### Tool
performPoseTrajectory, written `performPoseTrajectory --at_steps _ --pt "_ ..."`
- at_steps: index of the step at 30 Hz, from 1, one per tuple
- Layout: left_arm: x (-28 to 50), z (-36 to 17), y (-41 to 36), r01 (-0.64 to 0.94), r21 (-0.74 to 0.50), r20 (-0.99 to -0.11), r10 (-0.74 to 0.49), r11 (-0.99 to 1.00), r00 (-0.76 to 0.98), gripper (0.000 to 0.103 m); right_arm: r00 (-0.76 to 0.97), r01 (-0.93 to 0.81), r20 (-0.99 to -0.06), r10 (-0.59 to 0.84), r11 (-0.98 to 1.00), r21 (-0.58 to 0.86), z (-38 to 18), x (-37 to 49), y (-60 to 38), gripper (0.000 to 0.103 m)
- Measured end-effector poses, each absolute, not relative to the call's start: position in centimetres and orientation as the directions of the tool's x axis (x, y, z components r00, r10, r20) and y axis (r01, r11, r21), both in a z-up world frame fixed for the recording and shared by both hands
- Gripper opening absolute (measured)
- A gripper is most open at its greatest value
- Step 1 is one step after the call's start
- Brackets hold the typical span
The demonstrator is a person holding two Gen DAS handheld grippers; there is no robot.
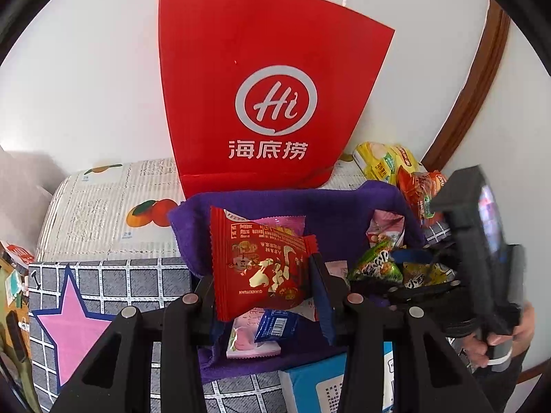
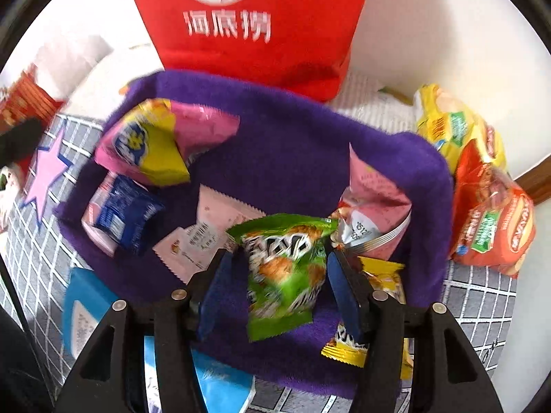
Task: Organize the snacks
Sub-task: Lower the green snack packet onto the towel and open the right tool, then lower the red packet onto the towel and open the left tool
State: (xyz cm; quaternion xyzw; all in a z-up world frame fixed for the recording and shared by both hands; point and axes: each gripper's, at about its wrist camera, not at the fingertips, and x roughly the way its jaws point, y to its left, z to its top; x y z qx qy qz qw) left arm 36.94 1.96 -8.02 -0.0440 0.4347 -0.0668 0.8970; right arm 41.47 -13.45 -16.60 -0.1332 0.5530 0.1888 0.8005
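A purple plush basket (image 1: 275, 203) (image 2: 303, 144) stands in front of a red paper bag (image 1: 268, 79) and holds several snack packets. My left gripper (image 1: 265, 275) is shut on a red snack packet (image 1: 258, 261) held above the basket. My right gripper (image 2: 282, 268) is shut on a green snack packet (image 2: 286, 268) over the basket's right side; it shows in the left wrist view (image 1: 378, 265) too. Inside lie a blue packet (image 2: 125, 213), a pink and yellow packet (image 2: 151, 144), pink packets (image 2: 372, 203) and a yellow packet (image 2: 385, 282).
Yellow (image 2: 451, 127) and orange (image 2: 492, 220) snack bags lie right of the basket by the wall. A blue box (image 2: 86, 309) lies at the basket's near left. A grid-pattern cloth with a pink star (image 1: 72, 327) covers the surface. A wooden door frame (image 1: 482, 79) rises at right.
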Motion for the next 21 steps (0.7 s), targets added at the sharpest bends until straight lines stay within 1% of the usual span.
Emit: performPoseTrajectory --at_steps 6,12,14,17,21 --pt "37.5 -9.1 1.1 0.095 -0.140 -0.797 -0.169 0.986 0.580 0.040 0.398 -0.441 -0.896 0.195 0.897 -0.001 -13.3 40.2 -14.0 0.059" --pt "37.8 -10.2 0.1 0.097 -0.101 -0.820 -0.138 0.990 0.555 0.040 0.461 -0.427 -0.861 0.218 0.904 0.001 -10.8 39.5 -14.7 0.059" --pt "38.0 -10.6 0.1 0.089 -0.085 -0.828 -0.120 0.992 0.548 0.040 0.469 -0.418 -0.856 0.219 0.908 0.004 -10.5 39.5 -15.1 0.059" --pt "38.4 -11.1 0.1 0.062 -0.033 -0.836 -0.062 0.998 0.546 0.040 0.477 -0.402 -0.850 0.223 0.916 0.015 -10.2 39.6 -15.6 0.059" --pt "38.8 -11.8 0.4 0.051 -0.029 -0.848 -0.051 0.998 0.527 0.040 0.482 -0.384 -0.846 0.230 0.923 0.032 -9.9 39.6 -16.3 0.059"
